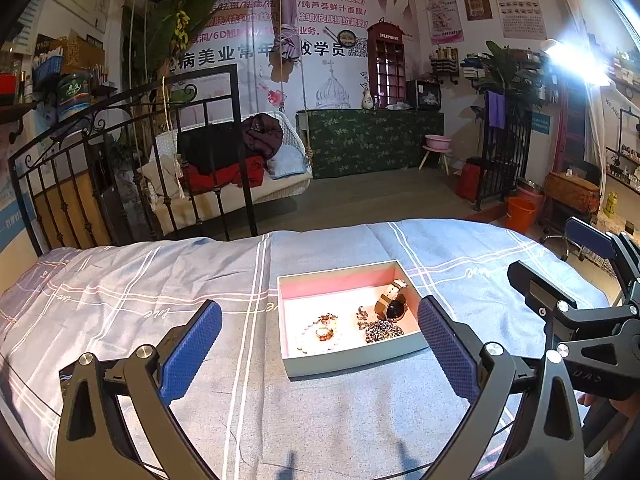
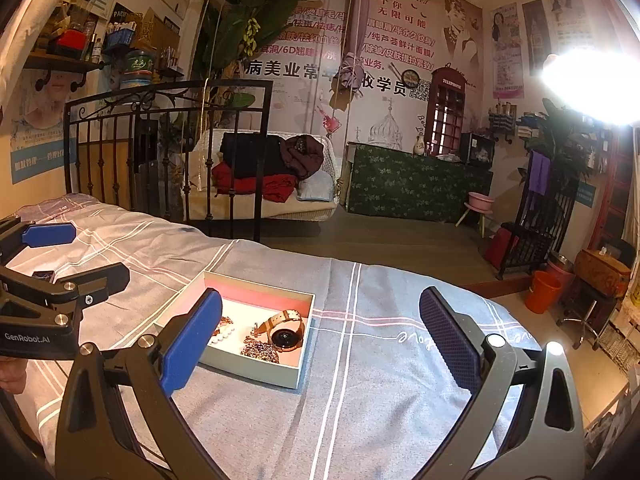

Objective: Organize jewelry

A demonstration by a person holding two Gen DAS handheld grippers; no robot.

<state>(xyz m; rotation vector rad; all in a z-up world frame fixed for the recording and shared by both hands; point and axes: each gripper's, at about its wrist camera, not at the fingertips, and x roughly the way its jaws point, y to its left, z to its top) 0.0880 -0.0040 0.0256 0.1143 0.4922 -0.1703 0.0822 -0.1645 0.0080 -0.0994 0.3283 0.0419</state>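
— Where are you, and what lies before you?

— I hold a gripper in each hand above a bed (image 1: 120,300) covered with a grey-blue plaid sheet. On it sits a shallow open box (image 1: 352,364), pale green outside, pink-lined within. It lies straight ahead of my left gripper (image 1: 320,344), and in the right wrist view it sits left of centre, partly behind my right gripper's (image 2: 320,340) left blue pad.

— What does the box hold?

— A watch (image 1: 394,304) with a dark round face and a tan strap lies in the far right part of the box (image 2: 256,364). Just in front of it is a heap of dark beads (image 1: 382,330). A small ring-like piece (image 1: 362,313) lies just left of the watch (image 2: 285,334), too small to tell more. Toward the left are a bracelet of white beads (image 1: 310,338) and a reddish-amber piece (image 1: 325,332), touching or overlapping; I cannot tell which.

— And your jaws?

— Both pairs stand spread wide, holding nothing. The left pair hovers short of the box, its blue pads either side of it in the view. My right gripper (image 1: 580,292) shows at the right edge of the left view, beside the box and apart from it, also agape.

— The room beyond?

— A black iron bed frame (image 1: 132,152) stands past the bed, a cushioned bench with piled clothes (image 1: 240,152) behind it, and a postered wall (image 2: 360,32) with a red telephone-booth cabinet (image 1: 386,64).
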